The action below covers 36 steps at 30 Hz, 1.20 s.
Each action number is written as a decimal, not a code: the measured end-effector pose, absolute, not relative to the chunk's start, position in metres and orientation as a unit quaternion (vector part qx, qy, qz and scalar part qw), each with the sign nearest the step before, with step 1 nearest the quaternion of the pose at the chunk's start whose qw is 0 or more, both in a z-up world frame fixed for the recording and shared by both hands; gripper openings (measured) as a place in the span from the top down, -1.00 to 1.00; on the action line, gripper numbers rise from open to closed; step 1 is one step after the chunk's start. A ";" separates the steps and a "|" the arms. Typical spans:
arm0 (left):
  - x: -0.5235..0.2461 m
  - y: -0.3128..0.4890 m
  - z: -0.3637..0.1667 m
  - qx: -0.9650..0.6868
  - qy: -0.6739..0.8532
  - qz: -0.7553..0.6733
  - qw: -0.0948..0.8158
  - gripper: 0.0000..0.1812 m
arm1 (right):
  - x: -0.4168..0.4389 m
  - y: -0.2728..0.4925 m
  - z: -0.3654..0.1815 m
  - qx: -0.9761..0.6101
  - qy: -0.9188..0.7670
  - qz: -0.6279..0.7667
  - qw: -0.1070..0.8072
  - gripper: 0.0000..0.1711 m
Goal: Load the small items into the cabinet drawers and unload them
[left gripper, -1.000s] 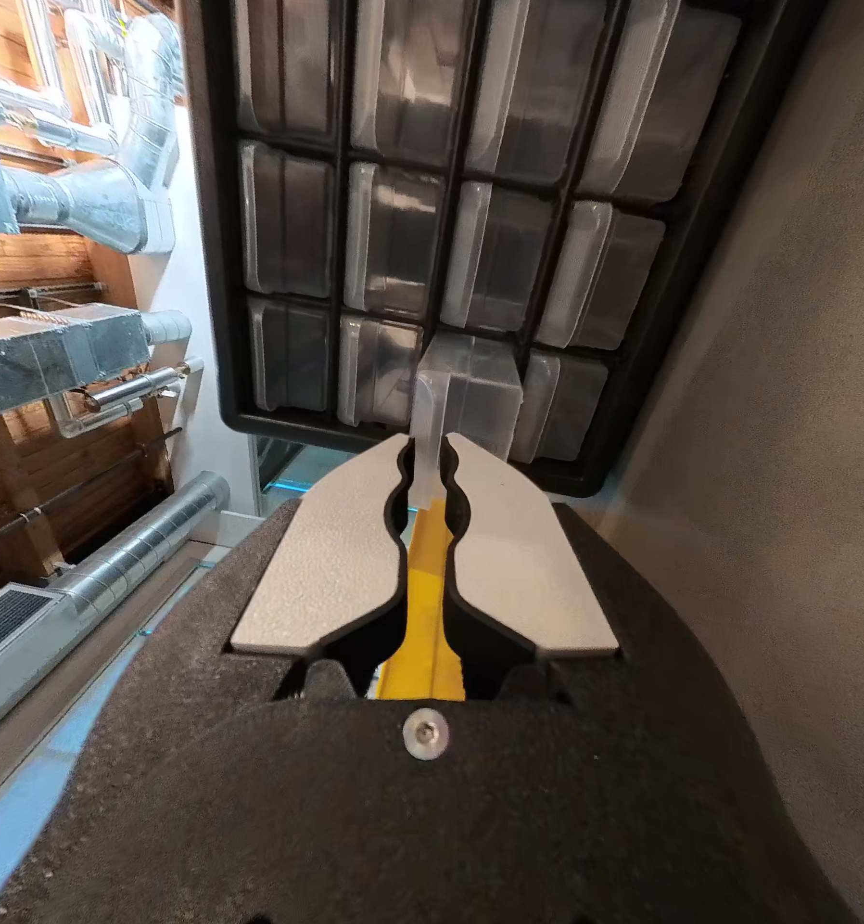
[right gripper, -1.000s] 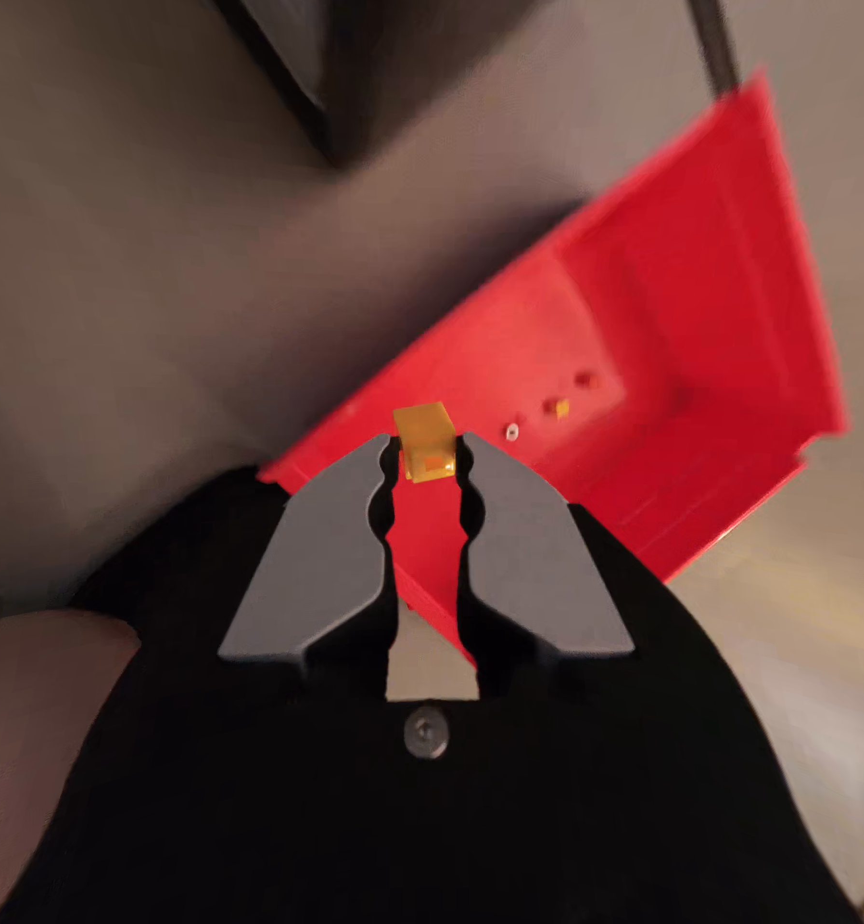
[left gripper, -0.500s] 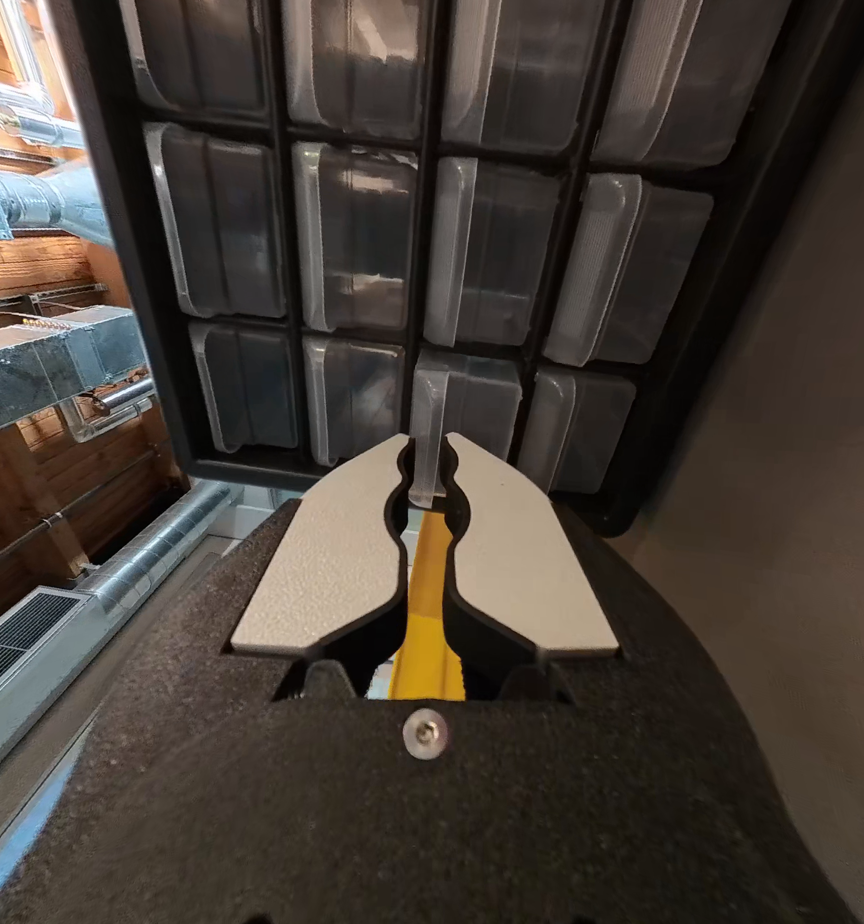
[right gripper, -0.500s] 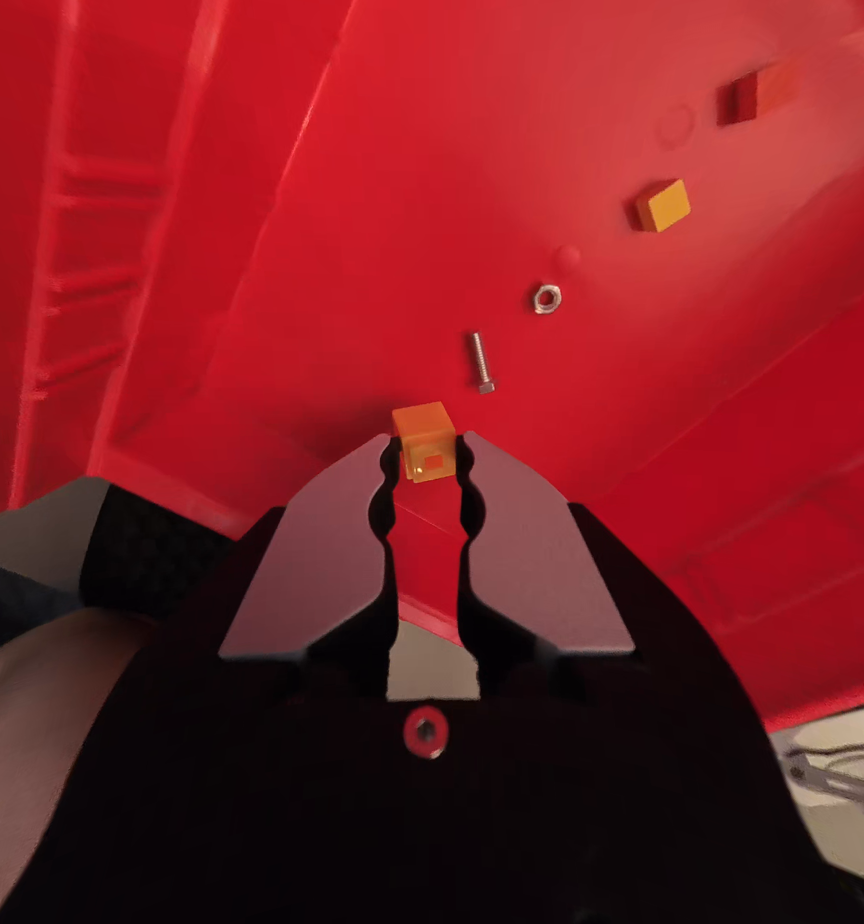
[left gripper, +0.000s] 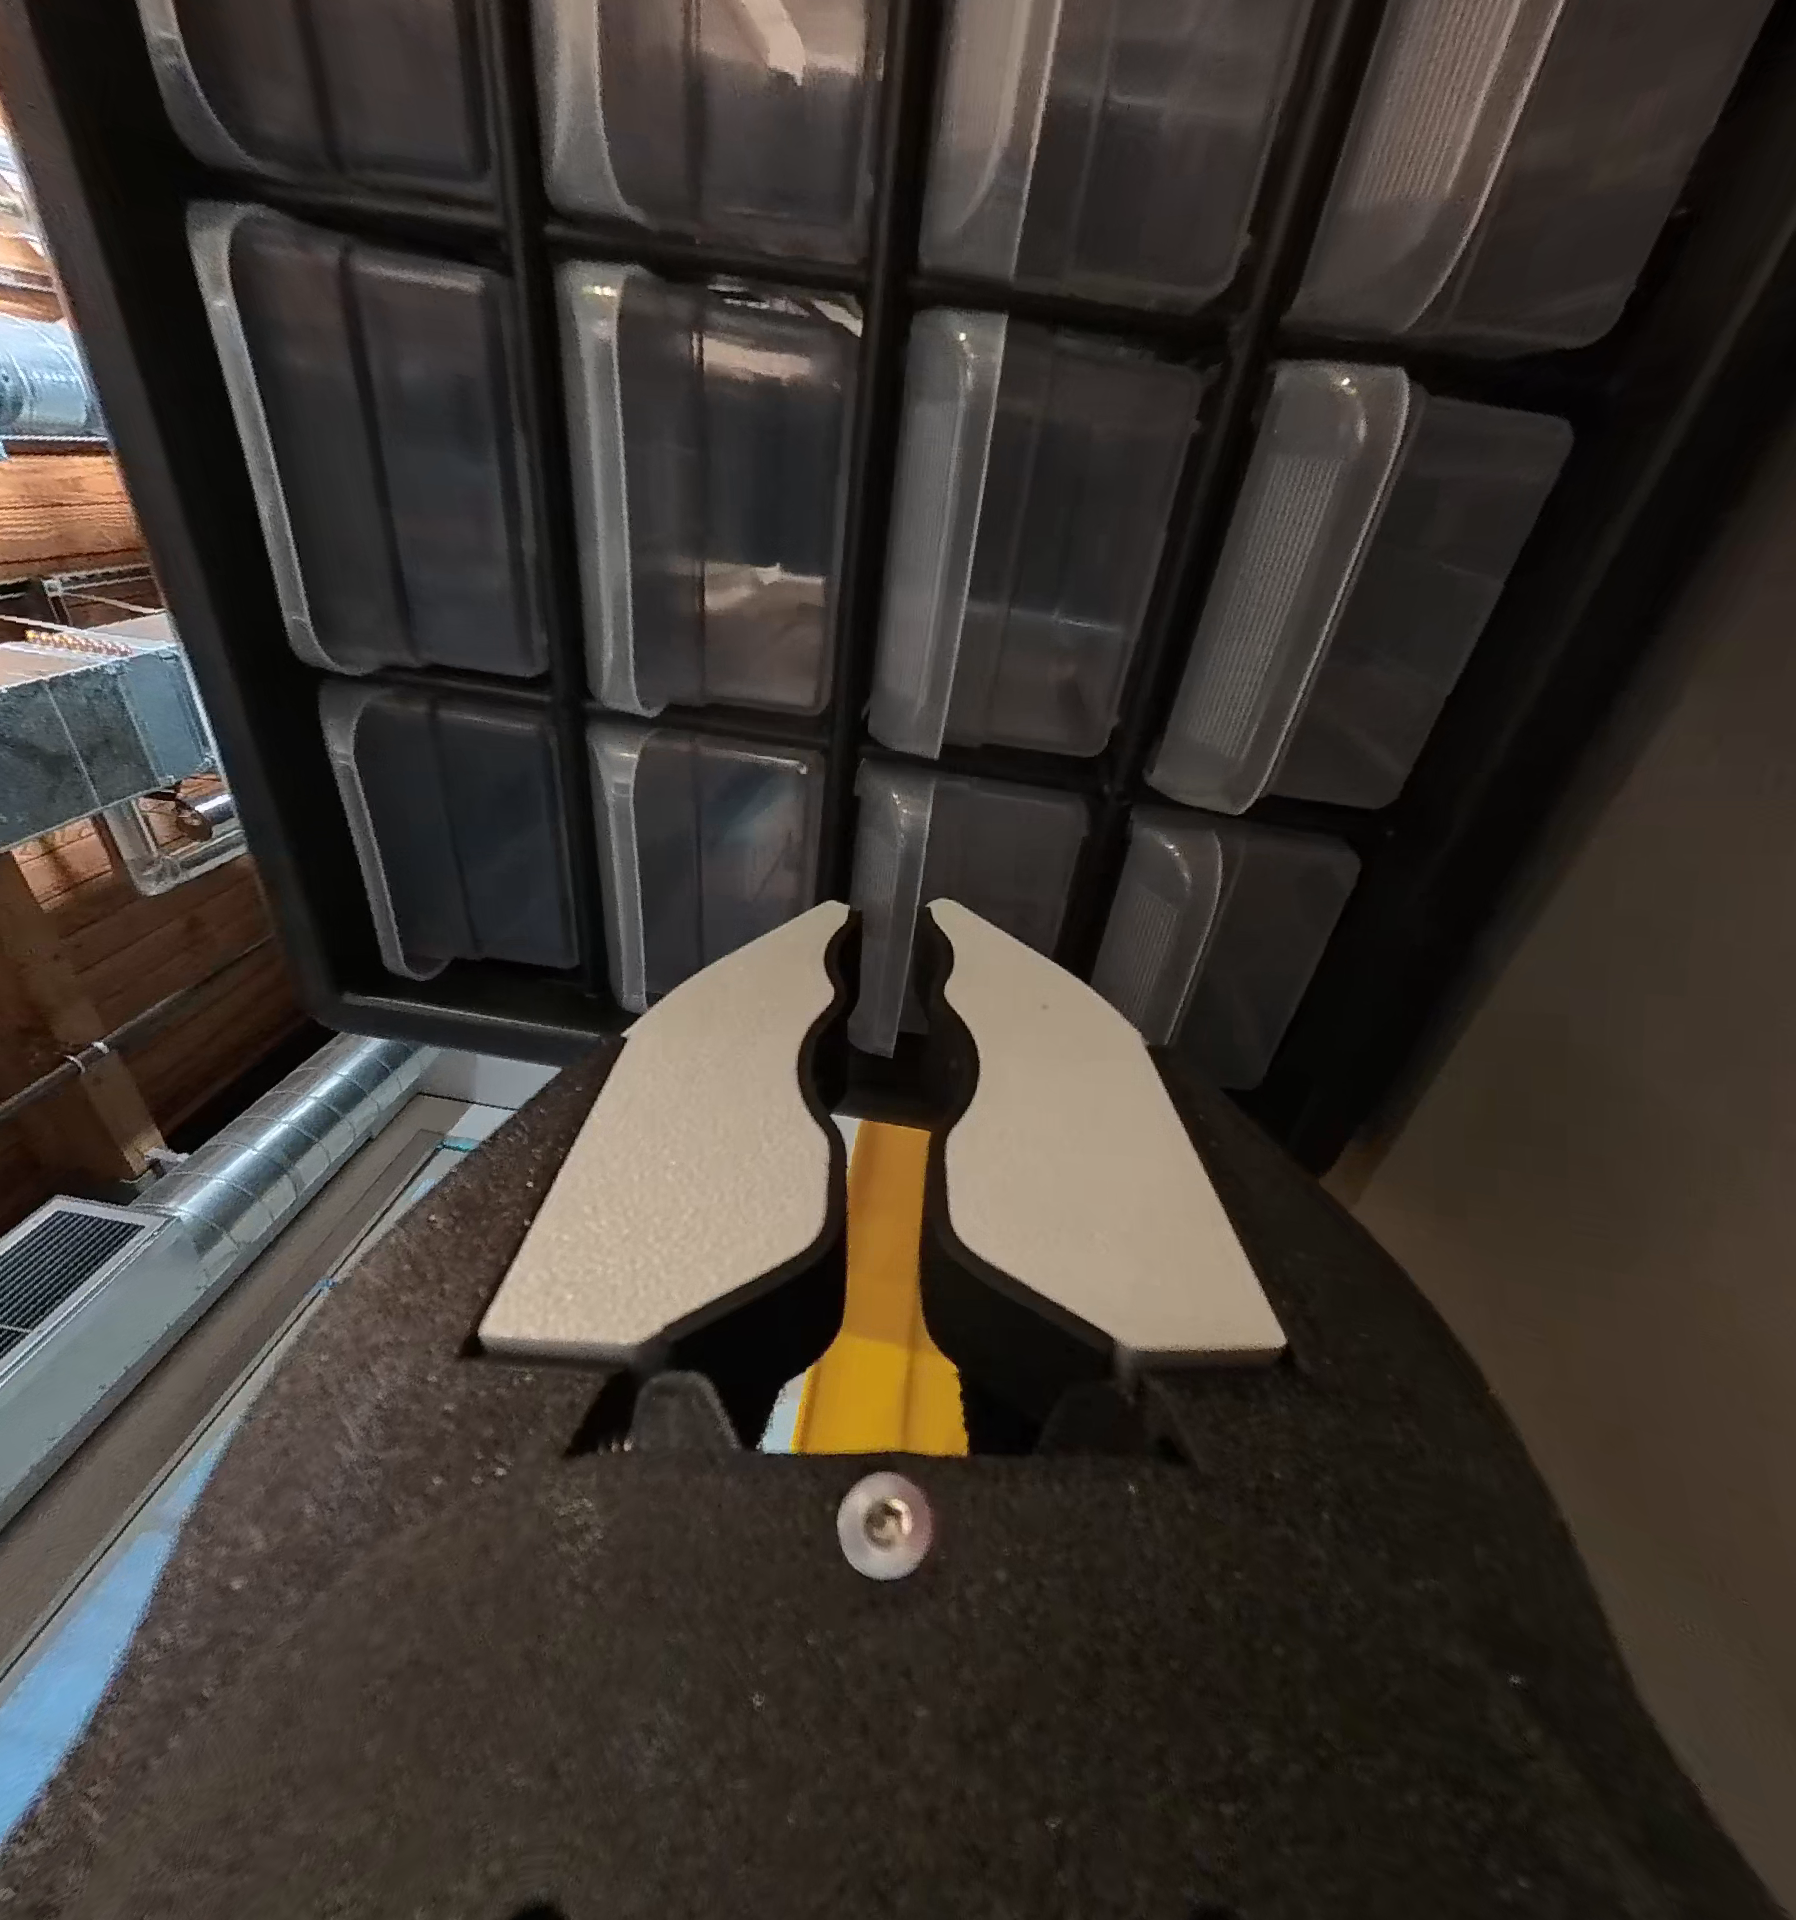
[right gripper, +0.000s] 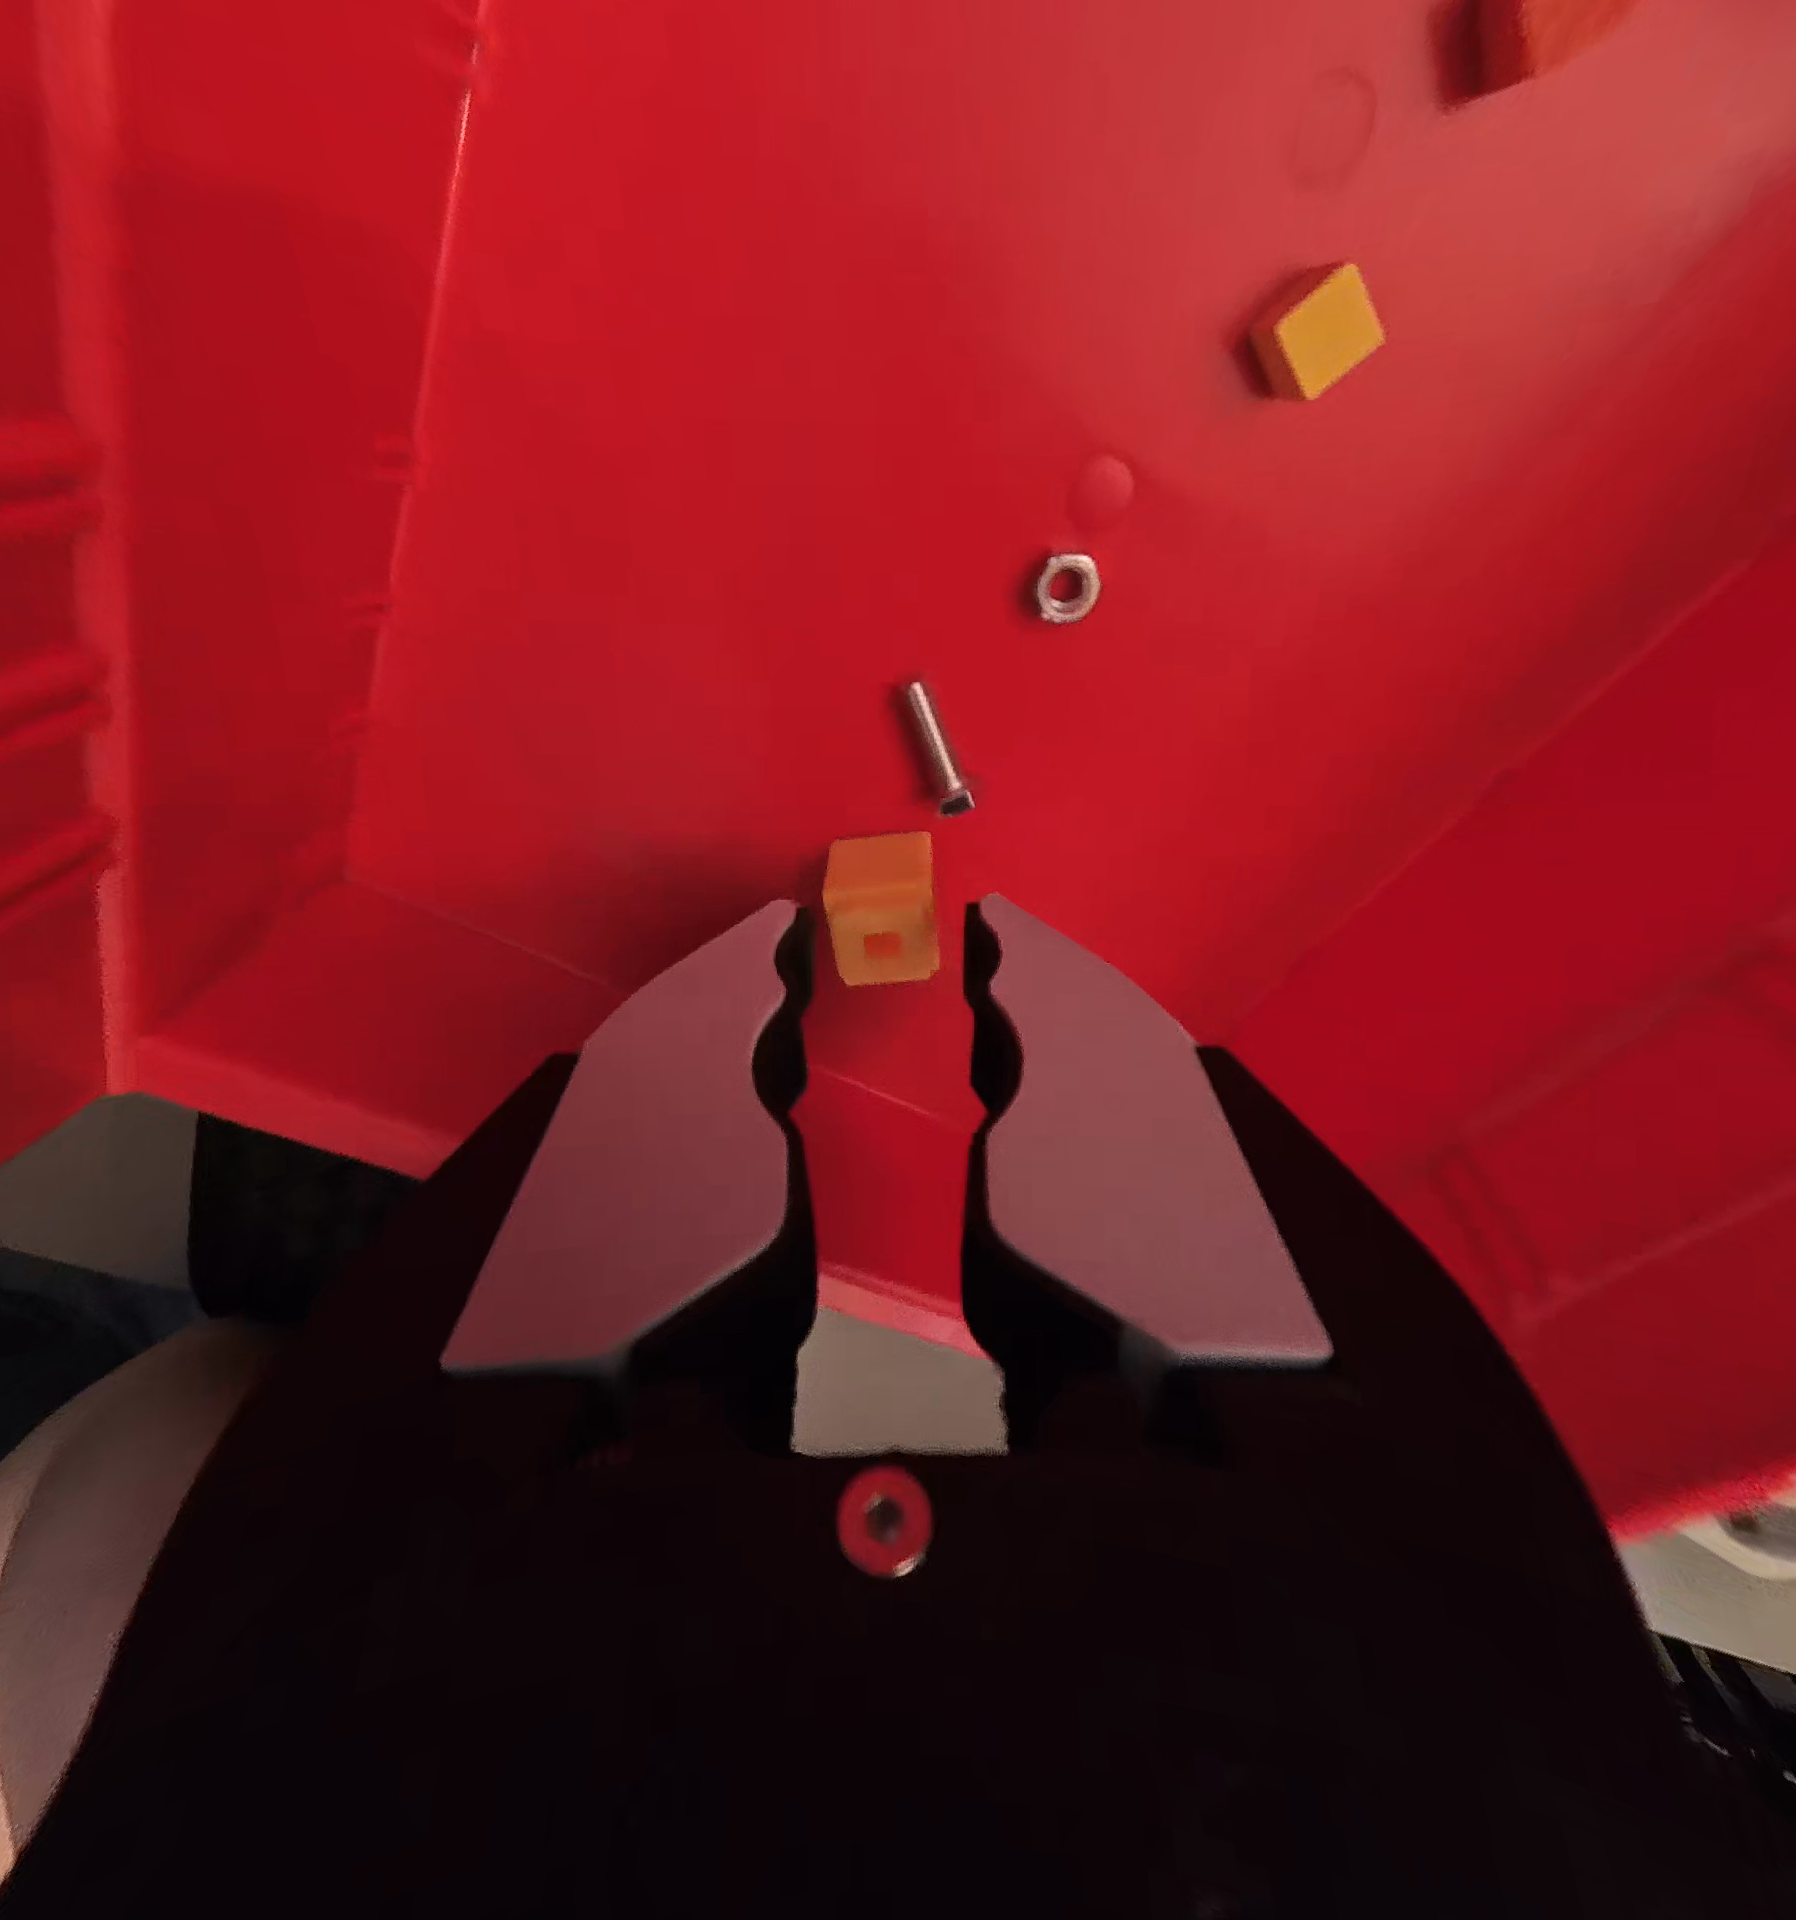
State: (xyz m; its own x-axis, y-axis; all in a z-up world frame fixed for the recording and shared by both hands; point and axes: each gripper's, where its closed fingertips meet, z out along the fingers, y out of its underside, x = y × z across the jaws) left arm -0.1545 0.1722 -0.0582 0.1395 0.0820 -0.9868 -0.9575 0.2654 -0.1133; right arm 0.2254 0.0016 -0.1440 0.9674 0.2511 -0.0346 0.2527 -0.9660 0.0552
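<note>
Inside the red bin (right gripper: 665,416), right tool (right gripper: 881,914) newly parted, orange cube (right gripper: 881,909) released; left tool (left gripper: 889,914) clenched on drawer tab (left gripper: 889,935).

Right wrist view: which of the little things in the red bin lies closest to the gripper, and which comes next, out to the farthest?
From the right gripper:
1. Orange cube, between the fingertips.
2. Screw, just beyond.
3. Nut, farther, to the right.
4. Yellow block, upper right.
5. Red block, top edge, blurred.

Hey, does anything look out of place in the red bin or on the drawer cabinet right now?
Nothing stands out. Orange cube, screw, nut lie loose in the red bin; cabinet drawers look shut.
</note>
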 end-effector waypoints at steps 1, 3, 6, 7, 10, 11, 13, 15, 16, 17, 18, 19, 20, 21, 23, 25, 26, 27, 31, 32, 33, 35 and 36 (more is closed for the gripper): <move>-0.154 0.172 -0.058 -0.436 0.502 0.419 0.618 0.90 | 0.227 0.002 -0.139 0.992 0.126 -0.010 0.018 0.66; -0.155 0.172 -0.058 -0.438 0.498 0.417 0.622 0.90 | 0.227 0.004 -0.124 0.993 0.117 -0.011 -0.017 0.66; -0.157 0.169 -0.057 -0.439 0.491 0.414 0.628 0.84 | 0.236 0.010 -0.101 0.991 0.106 0.011 -0.079 0.64; -0.157 0.167 -0.055 -0.439 0.487 0.412 0.633 0.83 | 0.241 0.011 -0.094 0.990 0.103 0.024 -0.098 0.63; -0.160 0.156 -0.049 -0.442 0.477 0.398 0.647 0.76 | 0.259 0.013 -0.078 0.985 0.076 0.044 -0.147 0.63; -0.161 0.151 -0.047 -0.444 0.474 0.393 0.651 0.76 | 0.268 0.015 -0.074 0.982 0.063 0.051 -0.169 0.63; -0.162 0.138 -0.042 -0.444 0.472 0.378 0.661 0.76 | 0.291 0.021 -0.065 0.973 0.026 0.061 -0.219 0.63; -0.163 0.125 -0.034 -0.454 0.466 0.346 0.676 0.74 | 0.318 0.030 -0.060 0.960 -0.023 0.066 -0.272 0.63; -0.163 0.117 -0.030 -0.468 0.462 0.318 0.683 0.72 | 0.328 0.036 -0.059 0.950 -0.039 0.060 -0.302 0.63; -0.166 0.110 -0.026 -0.488 0.454 0.287 0.688 0.71 | 0.334 0.041 -0.061 0.943 -0.045 0.049 -0.325 0.63; -0.171 0.103 -0.022 -0.514 0.442 0.253 0.690 0.69 | 0.334 0.043 -0.067 0.942 -0.045 0.030 -0.331 0.64; -0.178 0.097 -0.017 -0.540 0.428 0.217 0.691 0.65 | 0.333 0.042 -0.075 0.946 -0.040 0.015 -0.321 0.63; -0.188 0.092 -0.010 -0.563 0.412 0.187 0.692 0.63 | 0.331 0.040 -0.085 0.952 -0.035 0.006 -0.304 0.63; -0.202 0.089 -0.002 -0.583 0.395 0.165 0.690 0.62 | 0.331 0.037 -0.094 0.960 -0.032 0.005 -0.278 0.63; -0.235 0.090 0.015 -0.617 0.366 0.146 0.681 0.57 | 0.331 0.032 -0.111 0.973 -0.036 0.007 -0.226 0.63; -0.274 0.099 0.030 -0.653 0.340 0.138 0.663 0.56 | 0.334 0.027 -0.121 0.982 -0.056 0.007 -0.181 0.74; -0.293 0.107 0.035 -0.673 0.326 0.131 0.651 0.53 | 0.330 0.025 -0.124 0.983 -0.071 -0.013 -0.166 0.82; -0.314 0.116 0.038 -0.694 0.314 0.125 0.636 0.53 | 0.321 0.024 -0.126 0.984 -0.081 -0.047 -0.154 0.85; -0.399 0.159 0.028 -0.785 0.271 0.122 0.544 0.47 | 0.313 0.020 -0.132 0.985 -0.092 -0.078 -0.123 0.85; -0.415 0.167 0.025 -0.800 0.262 0.112 0.527 0.48 | 0.313 0.020 -0.132 0.986 -0.090 -0.077 -0.117 0.85; -0.429 0.175 0.021 -0.813 0.253 0.101 0.514 0.51 | 0.312 0.018 -0.134 0.988 -0.086 -0.075 -0.105 0.85; -0.446 0.185 0.008 -0.842 0.247 0.059 0.476 0.52 | 0.308 0.011 -0.142 0.993 -0.072 -0.074 -0.056 0.87; -0.452 0.188 0.001 -0.856 0.244 0.036 0.455 0.52 | 0.309 0.007 -0.145 0.995 -0.068 -0.063 -0.029 0.86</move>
State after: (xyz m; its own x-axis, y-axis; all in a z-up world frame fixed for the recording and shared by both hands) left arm -0.4524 0.1877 0.0007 0.8784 -0.3842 -0.2844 -0.4505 -0.4666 -0.7611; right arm 0.3095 0.0066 -0.1453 0.9830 -0.1309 -0.1285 -0.1381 -0.9892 -0.0490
